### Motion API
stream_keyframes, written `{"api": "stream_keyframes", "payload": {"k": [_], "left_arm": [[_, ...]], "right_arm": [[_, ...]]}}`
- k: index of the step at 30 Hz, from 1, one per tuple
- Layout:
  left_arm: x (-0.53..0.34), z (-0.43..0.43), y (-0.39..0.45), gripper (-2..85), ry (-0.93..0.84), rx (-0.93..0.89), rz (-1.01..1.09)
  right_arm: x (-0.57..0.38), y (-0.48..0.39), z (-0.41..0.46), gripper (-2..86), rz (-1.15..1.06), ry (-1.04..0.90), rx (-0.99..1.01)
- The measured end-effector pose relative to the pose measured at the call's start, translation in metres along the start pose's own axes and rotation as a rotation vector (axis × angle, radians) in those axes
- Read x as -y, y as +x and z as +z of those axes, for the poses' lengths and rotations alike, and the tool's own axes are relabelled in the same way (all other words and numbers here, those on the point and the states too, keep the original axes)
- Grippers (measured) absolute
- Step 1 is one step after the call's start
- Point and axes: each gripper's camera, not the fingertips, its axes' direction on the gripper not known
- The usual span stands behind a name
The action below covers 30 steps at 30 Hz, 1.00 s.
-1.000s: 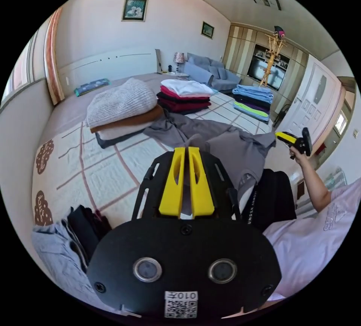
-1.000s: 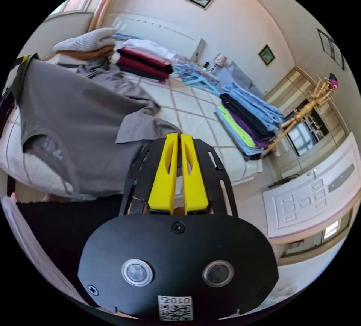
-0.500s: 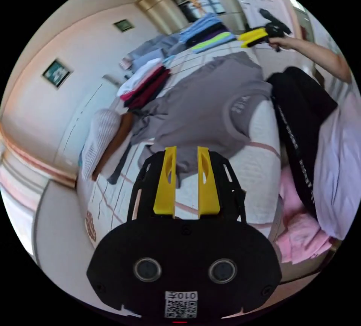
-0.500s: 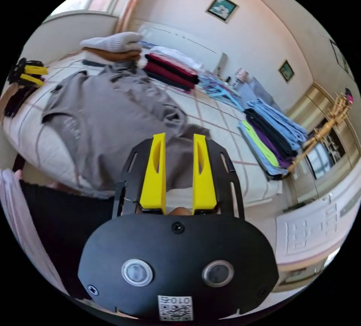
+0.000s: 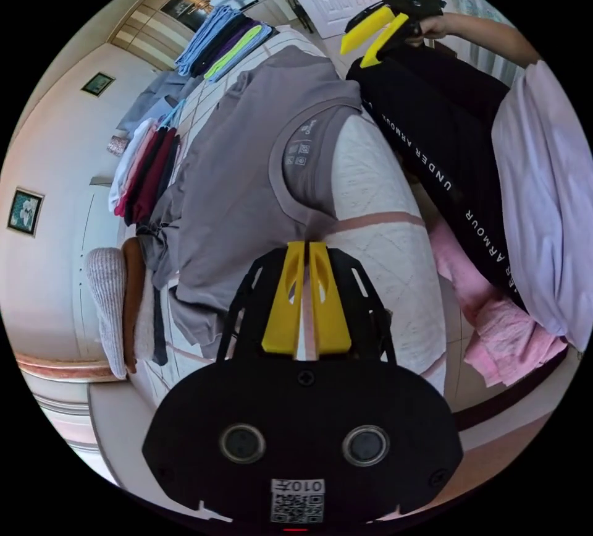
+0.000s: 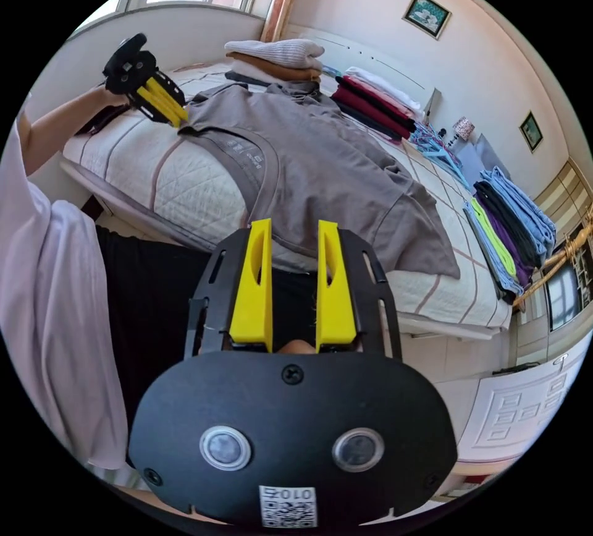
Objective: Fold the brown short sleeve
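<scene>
The brown short sleeve [image 6: 309,146] lies spread flat, neck toward the person, on the quilted bed [image 6: 185,183]. It's thin soft jersey, so floppy and light; the shoulder seams look like the best place to grab. Left gripper [image 5: 301,251], jaws pressed together, pinches the shoulder at 12 o'clock. Right gripper [image 6: 294,233] hangs with jaws spread, empty.

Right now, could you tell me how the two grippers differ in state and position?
The left gripper has its jaws closed at the brown shirt's shoulder edge, though a grip isn't certain; the right gripper has its jaws apart and holds nothing. The left sits over the bed, the right off its near edge. Both have yellow jaws.
</scene>
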Motion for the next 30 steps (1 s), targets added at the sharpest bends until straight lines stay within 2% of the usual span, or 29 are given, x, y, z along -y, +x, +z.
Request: {"api": "stream_keyframes", "payload": {"k": [11,15,21,25,28,30], "left_arm": [[0.005,-0.007,-0.079,-0.3,0.08,-0.059,-0.191],[0.003,0.003,-0.105,-0.2,0.088,-0.088,-0.258],[-0.011,0.017,-0.113,0.3,0.14,-0.133,-0.32],[-0.024,0.039,-0.101,2.7,0.097,-0.121,-0.323],[-0.031,0.056,-0.093,5.1,0.063,-0.16,-0.306],[-0.034,0.06,-0.088,6.1,0.06,-0.167,-0.296]], "right_arm": [[0.031,-0.045,0.051,11.3,-0.319,-0.172,-0.221],[0.034,-0.046,0.057,10.4,-0.359,-0.194,-0.245],[0.043,-0.027,0.044,4.4,-0.282,-0.102,-0.278],[0.06,0.027,0.013,2.2,0.015,0.016,-0.224],[0.074,0.065,0.018,2.0,0.15,-0.039,-0.175],[0.085,0.074,0.027,1.9,0.14,-0.094,-0.19]]}}
